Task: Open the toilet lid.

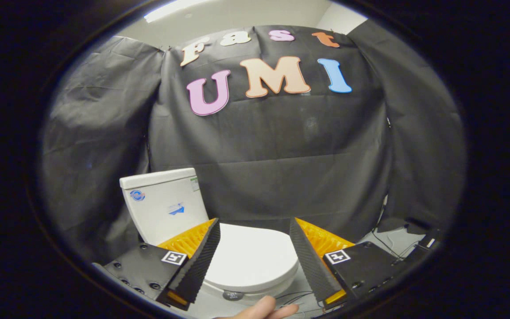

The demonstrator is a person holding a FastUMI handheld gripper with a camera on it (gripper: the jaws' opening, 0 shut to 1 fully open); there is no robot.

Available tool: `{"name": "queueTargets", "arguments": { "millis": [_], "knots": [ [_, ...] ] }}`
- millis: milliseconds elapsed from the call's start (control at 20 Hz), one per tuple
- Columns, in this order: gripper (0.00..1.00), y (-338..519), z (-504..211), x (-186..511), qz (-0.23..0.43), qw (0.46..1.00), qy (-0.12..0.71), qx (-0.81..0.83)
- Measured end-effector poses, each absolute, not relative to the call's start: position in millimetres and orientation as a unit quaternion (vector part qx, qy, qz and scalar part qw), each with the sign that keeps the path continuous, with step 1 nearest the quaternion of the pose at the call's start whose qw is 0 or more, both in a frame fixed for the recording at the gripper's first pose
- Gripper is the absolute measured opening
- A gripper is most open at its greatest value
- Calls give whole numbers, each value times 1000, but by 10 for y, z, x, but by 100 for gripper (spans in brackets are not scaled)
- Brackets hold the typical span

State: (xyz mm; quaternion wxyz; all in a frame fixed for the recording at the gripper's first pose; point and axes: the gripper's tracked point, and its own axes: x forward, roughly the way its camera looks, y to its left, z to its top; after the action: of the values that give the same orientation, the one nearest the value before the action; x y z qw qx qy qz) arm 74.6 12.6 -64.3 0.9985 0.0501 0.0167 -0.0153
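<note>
At far left, the tank is being seen upright against the cloth wall. The gripper is being held above the toilet, its fingers spread wide with nothing between them, probably so the lid's near rim can be approached. The lid is lying closed, framed between the fingers. A hand is showing nearest, below the lid.

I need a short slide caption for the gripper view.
Open tongs hover above the closed toilet lid, tank behind.
</note>
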Motion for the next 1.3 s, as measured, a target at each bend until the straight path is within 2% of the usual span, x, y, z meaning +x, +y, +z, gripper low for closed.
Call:
{"name": "queueTargets", "arguments": {
  "millis": [350,600,750,1000,1150,1300],
  "knots": [
    [97,231,-1040,739,-35,995,41,87],
    [98,627,-1118,678,-30,980,33,191],
    [98,807,-1047,632,-39,969,1,243],
    [97,980,-1520,594,-47,960,54,269],
    [97,927,-1734,658,-61,940,63,329],
    [95,1038,-1894,715,-47,894,63,442]
  ]
}}
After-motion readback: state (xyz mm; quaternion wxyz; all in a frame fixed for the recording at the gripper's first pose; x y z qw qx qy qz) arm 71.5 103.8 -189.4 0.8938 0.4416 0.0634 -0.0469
